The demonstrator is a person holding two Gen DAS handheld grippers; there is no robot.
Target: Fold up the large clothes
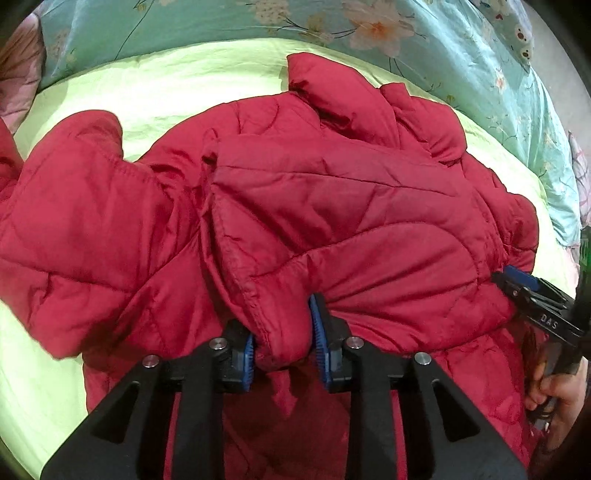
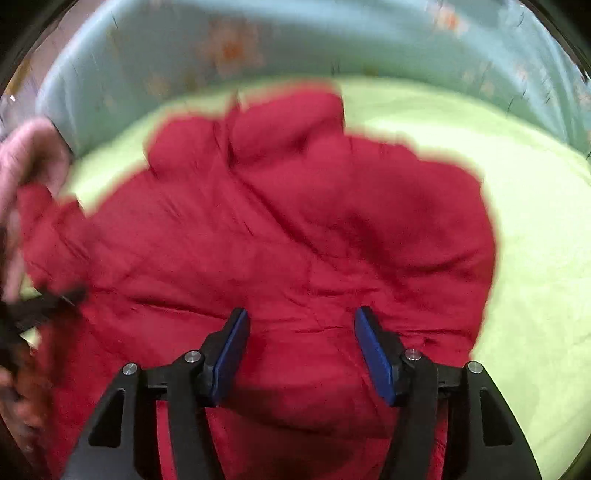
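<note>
Covering most of the pale lime-green bedsheet (image 1: 155,92), a large quilted crimson puffer jacket (image 1: 332,206) lies crumpled in thick folds across the middle of the bed, with one bulky part reaching toward the left edge. A teal floral-print quilt (image 1: 221,22) borders the sheet along the far edge. The left black two-finger gripper with blue pads (image 1: 282,341) points forward and low over the near part of the bed, its tongs pinching a rolled, stitched hem of the jacket. The right black gripper with blue pads (image 2: 301,347) hovers just above the jacket, tongs spread apart with only fabric below them; this view is blurred. A bare hand (image 1: 557,391) grips that gripper's handle at the right edge.
</note>
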